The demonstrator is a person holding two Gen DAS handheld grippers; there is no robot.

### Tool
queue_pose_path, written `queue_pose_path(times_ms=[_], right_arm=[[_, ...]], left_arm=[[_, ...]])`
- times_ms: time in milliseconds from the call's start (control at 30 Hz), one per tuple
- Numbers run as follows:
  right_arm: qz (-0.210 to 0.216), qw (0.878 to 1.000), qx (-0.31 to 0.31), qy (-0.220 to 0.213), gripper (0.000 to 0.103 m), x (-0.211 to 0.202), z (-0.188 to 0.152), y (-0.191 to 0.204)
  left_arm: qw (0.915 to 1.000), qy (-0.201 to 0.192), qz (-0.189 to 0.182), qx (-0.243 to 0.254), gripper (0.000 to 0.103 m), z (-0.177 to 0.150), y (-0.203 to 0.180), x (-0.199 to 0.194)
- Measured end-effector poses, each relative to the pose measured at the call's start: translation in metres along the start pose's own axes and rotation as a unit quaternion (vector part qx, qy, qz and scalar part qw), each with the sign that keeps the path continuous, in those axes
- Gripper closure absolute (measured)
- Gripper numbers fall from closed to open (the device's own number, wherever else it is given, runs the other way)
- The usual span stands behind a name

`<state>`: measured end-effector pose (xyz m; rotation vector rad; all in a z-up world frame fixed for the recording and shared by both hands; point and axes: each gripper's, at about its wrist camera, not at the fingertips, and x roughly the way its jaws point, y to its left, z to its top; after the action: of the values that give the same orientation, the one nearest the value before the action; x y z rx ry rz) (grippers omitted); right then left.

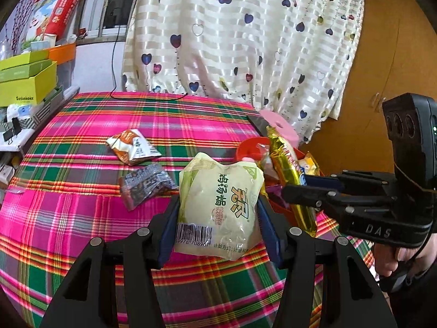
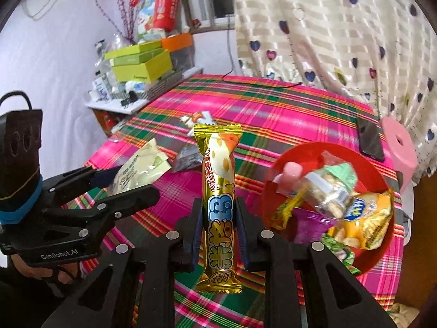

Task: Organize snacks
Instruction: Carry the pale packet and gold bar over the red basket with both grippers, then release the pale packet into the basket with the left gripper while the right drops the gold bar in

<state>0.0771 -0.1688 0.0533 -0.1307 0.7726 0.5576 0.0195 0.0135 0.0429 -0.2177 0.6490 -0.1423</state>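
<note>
Step in hand: transfer of two snacks toward the collecting bowl, both lifted clear of the desk as I read it.

Left gripper [image 1: 218,213]: closed on a pale green plastic pouch with a barcode and yellow lettering [image 1: 218,205], pads pressing its two side edges; pouch held upright above the pink, green and orange plaid cloth covering the desk [image 1: 82,218].

Right gripper [image 2: 218,221]: closed on a long gold foil snack bar with blue characters [image 2: 220,205], gripped around its middle, bar upright with both ends sticking out past the pads.

Destination: red round plastic bowl [image 2: 284,164], to the right of both grippers, already holding several packets, among them a yellow bag with a blue logo [image 2: 366,218] and a clear wrapped item.

Loose stock on the cloth: an orange and white crumpled packet [image 1: 133,147] and a dark grey wrapped packet [image 1: 147,186], near each other, well apart from the bowl.

Next move, my judgement: carry the gold bar over the bowl and let go, then the pouch; the bowl is crowded, so each needs a free spot.

Hard to make out: the bowl contents are motion-blurred; the bowl's near rim is cut off behind my right gripper's frame; most packet print is unreadable.
</note>
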Motion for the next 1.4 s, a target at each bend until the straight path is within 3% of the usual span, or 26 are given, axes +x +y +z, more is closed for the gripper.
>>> queue_pose_path(times_ms=[533, 900, 1400], right_arm=[[-0.069, 0.99, 0.113, -0.041, 0.083, -0.035, -0.008, -0.107], [-0.084, 0.982, 0.171, -0.011, 0.083, 0.003, -0.011, -0.157], [-0.083, 0.981, 0.171, 0.024, 0.081, 0.05, 0.009, -0.185]], left_arm=[[0.9993, 0.007, -0.019, 0.031, 0.048, 0.029, -0.038, 0.032], [0.9987, 0.026, -0.024, 0.038, 0.048, 0.038, -0.048, 0.059], [0.9959, 0.063, -0.037, 0.053, 0.047, 0.047, -0.072, 0.108]])
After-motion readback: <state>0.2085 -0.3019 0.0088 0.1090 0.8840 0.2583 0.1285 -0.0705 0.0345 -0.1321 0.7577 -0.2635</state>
